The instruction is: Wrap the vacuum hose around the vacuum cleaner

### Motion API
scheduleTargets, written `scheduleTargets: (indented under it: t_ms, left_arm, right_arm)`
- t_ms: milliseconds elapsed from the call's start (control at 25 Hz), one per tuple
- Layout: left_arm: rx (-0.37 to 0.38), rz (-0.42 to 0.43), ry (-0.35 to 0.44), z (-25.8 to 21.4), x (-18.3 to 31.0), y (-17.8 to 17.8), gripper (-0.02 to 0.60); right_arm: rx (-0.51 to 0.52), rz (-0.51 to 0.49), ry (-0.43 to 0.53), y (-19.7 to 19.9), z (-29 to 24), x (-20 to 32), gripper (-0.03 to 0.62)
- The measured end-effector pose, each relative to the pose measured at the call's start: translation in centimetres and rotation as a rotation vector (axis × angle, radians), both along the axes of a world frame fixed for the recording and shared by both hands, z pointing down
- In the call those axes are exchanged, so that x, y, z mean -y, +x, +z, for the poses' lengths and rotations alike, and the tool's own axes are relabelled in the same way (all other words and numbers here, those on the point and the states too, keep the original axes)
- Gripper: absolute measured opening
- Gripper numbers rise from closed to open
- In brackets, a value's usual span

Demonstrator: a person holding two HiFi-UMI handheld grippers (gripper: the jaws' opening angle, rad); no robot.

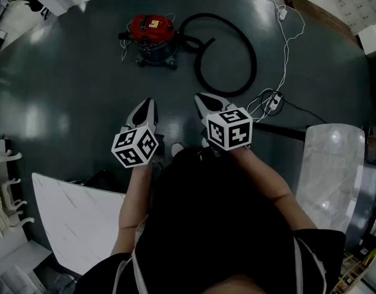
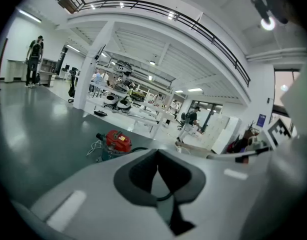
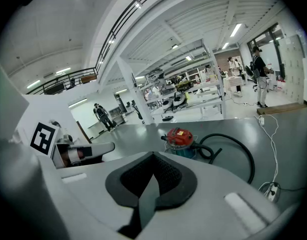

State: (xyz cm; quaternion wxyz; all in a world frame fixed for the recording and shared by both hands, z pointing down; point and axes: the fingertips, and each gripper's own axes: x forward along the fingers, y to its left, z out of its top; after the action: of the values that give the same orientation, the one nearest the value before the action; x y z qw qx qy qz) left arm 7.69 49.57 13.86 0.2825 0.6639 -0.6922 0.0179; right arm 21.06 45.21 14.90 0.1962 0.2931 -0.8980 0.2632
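A red-topped vacuum cleaner (image 1: 152, 38) with a blue-grey drum stands on the dark floor some way ahead of me. Its black hose (image 1: 235, 51) lies in a wide loop on the floor to the cleaner's right, one end joined to the drum. The cleaner (image 2: 115, 143) shows beyond the left jaws, and the cleaner (image 3: 180, 140) with the hose (image 3: 233, 149) beyond the right jaws. My left gripper (image 1: 149, 106) and right gripper (image 1: 201, 100) are held side by side at waist height, well short of the cleaner. Both are shut with nothing between the jaws.
A white cable (image 1: 287, 48) runs across the floor to a power strip (image 1: 272, 103) right of the hose. White marble-look slabs stand at lower left (image 1: 78, 216) and at right (image 1: 332, 164). People stand by distant workbenches (image 2: 133, 109).
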Motion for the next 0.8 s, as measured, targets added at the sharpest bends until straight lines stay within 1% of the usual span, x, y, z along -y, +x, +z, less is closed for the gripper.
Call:
scheduleTargets:
  t_ms: [120, 200, 480, 640, 800]
  left_arm:
    - [-0.001, -0.039, -0.001, 0.1, -0.6, -1.0, 0.008]
    - [0.008, -0.051, -0.005, 0.1, -0.9, -1.2, 0.009]
    - [0.016, -0.053, -0.006, 0.0, -1.1, -1.2, 0.008]
    - [0.031, -0.037, -0.002, -0.3, -1.0, -0.7, 0.009]
    - [0.026, -0.024, -0.001, -0.3, -0.8, -0.5, 0.009]
  right_arm:
    - [-0.029, -0.048, 0.007, -0.9, 0.7, -0.6, -0.006]
    - [-0.038, -0.075, 0.007, -1.3, 0.9, -1.0, -0.006]
    - [-0.051, -0.105, 0.029, -2.0, 1.0, -0.6, -0.006]
    - [-0.056, -0.11, 0.031, -2.1, 1.0, -0.8, -0.006]
    - [-0.057, -0.11, 0.033, -2.4, 1.1, -0.7, -0.006]
